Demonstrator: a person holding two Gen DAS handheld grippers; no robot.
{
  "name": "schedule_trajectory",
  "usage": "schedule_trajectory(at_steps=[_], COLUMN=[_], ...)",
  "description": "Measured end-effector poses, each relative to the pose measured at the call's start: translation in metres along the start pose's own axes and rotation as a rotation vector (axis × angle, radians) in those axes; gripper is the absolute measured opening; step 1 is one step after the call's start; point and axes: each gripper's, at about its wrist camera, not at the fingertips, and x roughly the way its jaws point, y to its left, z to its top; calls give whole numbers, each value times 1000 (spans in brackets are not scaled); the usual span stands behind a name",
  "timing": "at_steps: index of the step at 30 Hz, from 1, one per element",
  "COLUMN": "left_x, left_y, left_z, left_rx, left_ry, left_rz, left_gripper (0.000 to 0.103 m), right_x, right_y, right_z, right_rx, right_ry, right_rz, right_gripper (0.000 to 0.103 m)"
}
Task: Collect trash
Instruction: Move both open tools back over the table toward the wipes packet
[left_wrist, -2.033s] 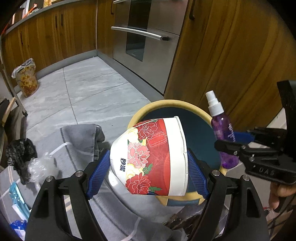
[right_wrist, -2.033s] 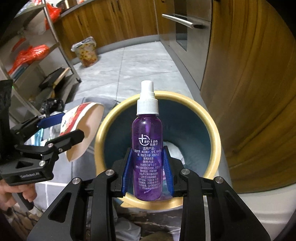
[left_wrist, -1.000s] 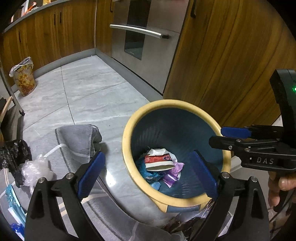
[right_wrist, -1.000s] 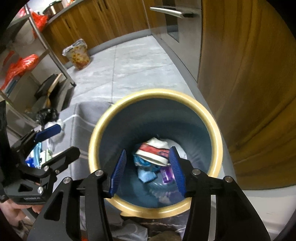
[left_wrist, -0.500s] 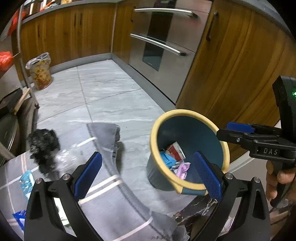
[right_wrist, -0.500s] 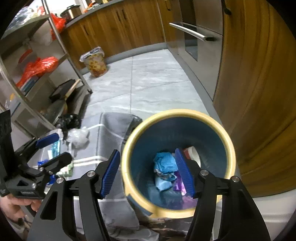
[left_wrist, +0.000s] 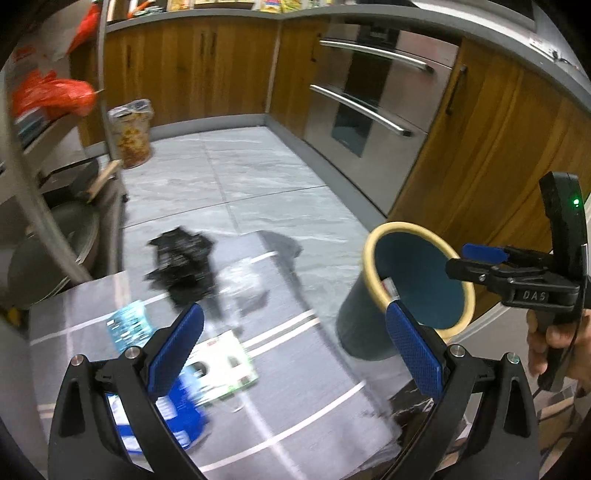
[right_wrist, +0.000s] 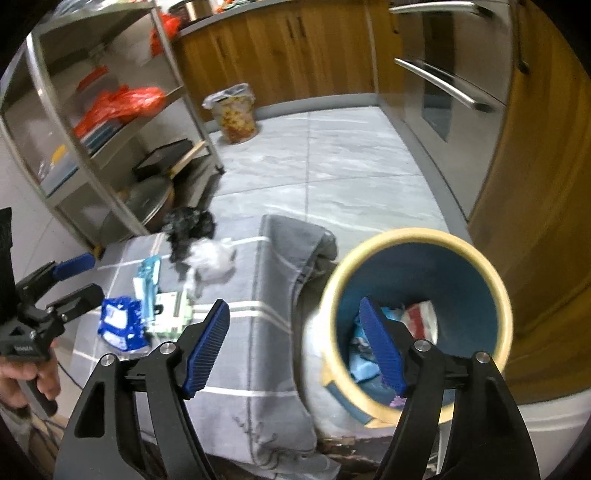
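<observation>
A yellow-rimmed blue trash bin (left_wrist: 413, 291) (right_wrist: 417, 317) stands beside a grey cloth-covered table (right_wrist: 258, 354) and holds dropped trash (right_wrist: 417, 317). On the cloth lie a black crumpled bag (left_wrist: 183, 260) (right_wrist: 190, 225), a clear plastic wad (left_wrist: 242, 282) (right_wrist: 210, 258), a teal wrapper (left_wrist: 127, 326) (right_wrist: 147, 280), a white-green box (left_wrist: 218, 363) (right_wrist: 170, 314) and a blue packet (left_wrist: 181, 413) (right_wrist: 120, 326). My left gripper (left_wrist: 291, 354) is open and empty above the table. My right gripper (right_wrist: 295, 347) is open and empty by the bin's left rim.
Wooden cabinets and a steel oven (left_wrist: 369, 110) line the far wall. A metal shelf rack (right_wrist: 92, 122) with red bags stands at the left. A lined waste basket (right_wrist: 234, 112) sits on the tiled floor. Each gripper shows in the other's view (left_wrist: 517, 280) (right_wrist: 48, 291).
Both grippers opened and dropped the noodle bowl and purple spray bottle into the bin, then drew back and swung left, so the table's trash has come into view.
</observation>
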Motion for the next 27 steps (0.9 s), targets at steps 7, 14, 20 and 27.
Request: schedule_trajectory(at_steps=[7,14,20,27], left_x=[-33,-58,-69,-51], left_y=[54,97,128,153], left_z=[-30,-57,-76,-105], left_rx=[-58,-113,-159,-218], left_ry=[8,18,27,105], left_rz=[74,140,192,188], left_gripper=[97,97,97,97], right_x=[7,13,23,44], right_y=[39,74,99,126], right_z=[1,-2,-6,-18], right_rx=[-65,-109,-153,-212], right_ry=[12,26,52,109], right_rz=[32,59,77,80], right_gripper=[76,77,79,79])
